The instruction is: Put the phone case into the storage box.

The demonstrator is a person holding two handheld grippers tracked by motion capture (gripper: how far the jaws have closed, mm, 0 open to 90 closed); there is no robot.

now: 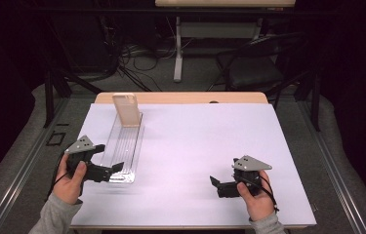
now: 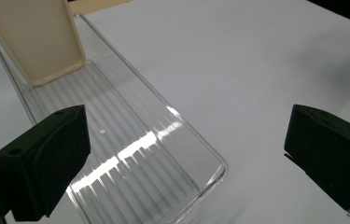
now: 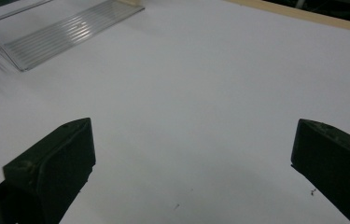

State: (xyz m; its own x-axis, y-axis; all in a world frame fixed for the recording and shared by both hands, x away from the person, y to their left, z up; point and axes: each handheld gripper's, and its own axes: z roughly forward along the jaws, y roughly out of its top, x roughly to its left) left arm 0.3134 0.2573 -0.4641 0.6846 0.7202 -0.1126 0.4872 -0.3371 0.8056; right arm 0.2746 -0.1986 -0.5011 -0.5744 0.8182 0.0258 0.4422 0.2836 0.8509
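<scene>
Left gripper (image 1: 114, 169) hovers, jaws wide apart, at the clear tray's (image 1: 122, 146) near end; a cream phone case (image 1: 126, 110) leans inside. Right gripper (image 1: 215, 184), likewise apart, rests over bare white table (image 1: 195, 141).

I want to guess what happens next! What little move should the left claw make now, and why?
Probably ease the left claw forward and close it on the near end wall of the clear tray. Its jaws stand wide open, with one jaw over the tray's ribbed floor and the other out over the white table cover, so that wall lies between them. The cream case leans at the tray's far end.
</scene>
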